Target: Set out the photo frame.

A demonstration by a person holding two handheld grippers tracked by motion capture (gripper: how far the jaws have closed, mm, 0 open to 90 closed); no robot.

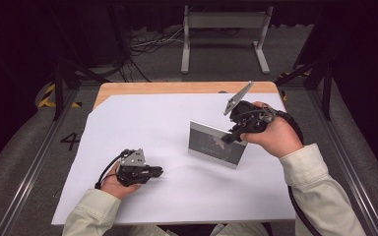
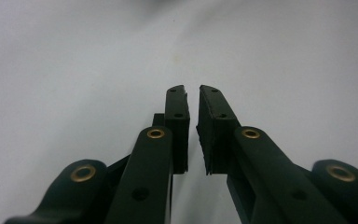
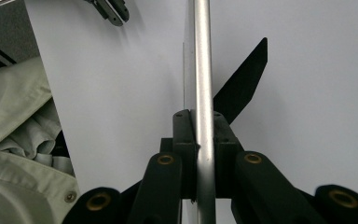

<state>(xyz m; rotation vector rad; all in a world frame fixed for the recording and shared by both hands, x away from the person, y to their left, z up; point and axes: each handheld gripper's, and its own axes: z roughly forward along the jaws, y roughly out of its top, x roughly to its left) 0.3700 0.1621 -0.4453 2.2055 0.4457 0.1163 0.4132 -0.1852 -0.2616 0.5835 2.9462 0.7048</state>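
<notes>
Apparently to stand it upright, the right tongs (image 1: 232, 133) clench the top edge of a silver picture frame (image 1: 214, 145) resting on the white surface (image 1: 142, 118). Left tongs (image 1: 152, 171) lie idle nearby, slightly parted, gripping nothing.

The high view looks forward and down over the white table (image 1: 142, 123). Each gripper view rides close behind its jaws, facing that same white surface (image 2: 74, 70), shared by all three views (image 3: 317, 70)
</notes>
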